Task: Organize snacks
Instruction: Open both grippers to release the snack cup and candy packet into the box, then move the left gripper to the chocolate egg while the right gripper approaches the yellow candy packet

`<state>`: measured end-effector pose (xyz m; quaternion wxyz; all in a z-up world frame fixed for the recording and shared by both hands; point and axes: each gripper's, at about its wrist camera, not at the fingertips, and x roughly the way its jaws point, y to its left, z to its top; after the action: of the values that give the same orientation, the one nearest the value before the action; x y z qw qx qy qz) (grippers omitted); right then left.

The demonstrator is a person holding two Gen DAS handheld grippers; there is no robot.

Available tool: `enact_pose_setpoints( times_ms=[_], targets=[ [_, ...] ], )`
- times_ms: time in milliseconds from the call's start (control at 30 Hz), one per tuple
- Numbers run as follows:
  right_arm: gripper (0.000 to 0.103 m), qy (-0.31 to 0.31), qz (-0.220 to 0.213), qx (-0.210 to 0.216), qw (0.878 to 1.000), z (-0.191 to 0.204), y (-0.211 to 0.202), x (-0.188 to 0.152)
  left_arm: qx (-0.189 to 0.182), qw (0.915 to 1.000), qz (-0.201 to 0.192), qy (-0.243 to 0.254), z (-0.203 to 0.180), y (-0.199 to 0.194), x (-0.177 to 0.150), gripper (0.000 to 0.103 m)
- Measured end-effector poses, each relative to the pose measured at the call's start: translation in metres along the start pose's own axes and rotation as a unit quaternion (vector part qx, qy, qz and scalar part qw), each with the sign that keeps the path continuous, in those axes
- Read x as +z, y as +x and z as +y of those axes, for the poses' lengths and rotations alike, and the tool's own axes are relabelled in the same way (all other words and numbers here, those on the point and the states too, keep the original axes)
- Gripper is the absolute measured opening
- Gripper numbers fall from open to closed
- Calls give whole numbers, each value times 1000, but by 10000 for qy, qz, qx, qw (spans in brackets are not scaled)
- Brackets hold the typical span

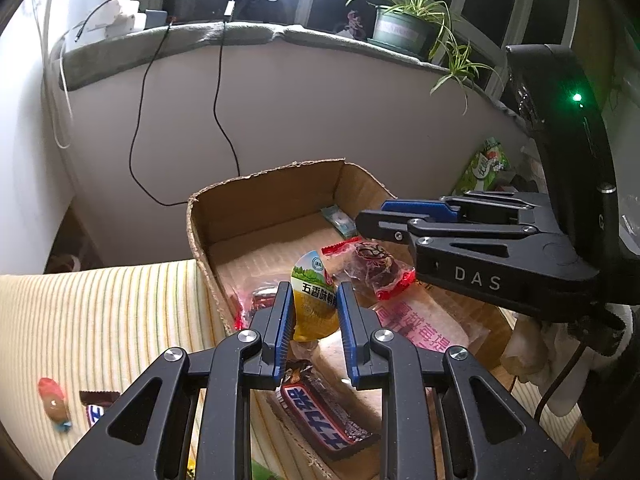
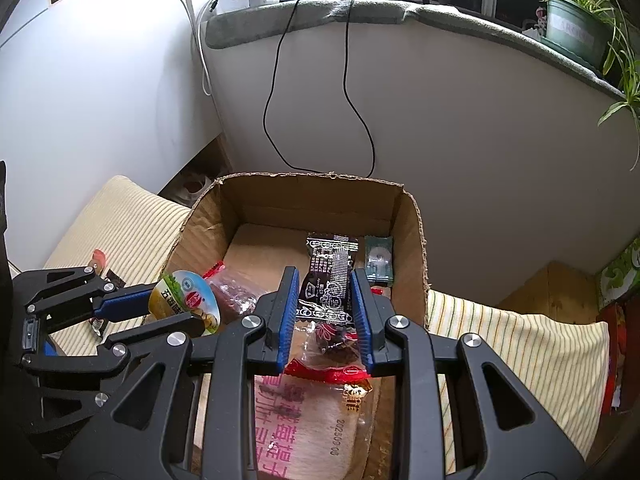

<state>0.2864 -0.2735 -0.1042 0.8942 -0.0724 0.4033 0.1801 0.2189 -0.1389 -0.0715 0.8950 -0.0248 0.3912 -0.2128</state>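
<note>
My left claw (image 1: pixel 314 300) is nearly closed, its blue pads pinching a small yellow plastic cup with a green-and-white foil lid (image 1: pixel 311 300), held above the near left corner of the open brown cardboard box (image 1: pixel 256 212). My right claw (image 2: pixel 325 312) is clamped on a clear snack packet with red crimped ends and a black printed panel (image 2: pixel 332 312), hanging over the box's near half; from my left camera it reaches in from three o'clock. Below both lies a large clear-wrapped loaf with pink lettering (image 2: pixel 304 420) covering much of the box floor, and a brown-and-blue chocolate bar (image 1: pixel 320 412) rests at six o'clock under my left claw. A small green packet (image 2: pixel 378 258) sits in the far right corner. On the cream striped cushion (image 1: pixel 100 320) at eight o'clock lie an orange-red sweet (image 1: pixel 52 400) and another wrapped bar (image 1: pixel 96 406), partly hidden. Two black cables (image 2: pixel 276 80) dangle down the wall at twelve o'clock, below a potted spider plant (image 1: pixel 400 28).
</note>
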Motion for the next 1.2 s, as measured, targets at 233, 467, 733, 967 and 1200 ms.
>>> enact_pose_setpoints(
  times_ms=[233, 467, 733, 967, 1200],
  targets=[
    [29, 44, -24, -77, 10000, -3, -2, -1, 1, 10000, 12, 41, -5, 1, 0, 37],
    [70, 75, -121, -236, 9996, -4, -8, -2, 19, 10000, -17, 38, -5, -6, -2, 39],
    [71, 149, -224, -232, 9994, 1, -24, -1, 84, 9998, -187, -34, 6, -33, -8, 39],
    [71, 62, -373, -124, 9992, 25, -43, -3, 300, 9987, -358, -199, 33, -67, -20, 39],
    [71, -76, -525, 158, 9985, 61, -61, -10, 570, 9955, -489, -574, 77, -96, -34, 39]
  ],
)
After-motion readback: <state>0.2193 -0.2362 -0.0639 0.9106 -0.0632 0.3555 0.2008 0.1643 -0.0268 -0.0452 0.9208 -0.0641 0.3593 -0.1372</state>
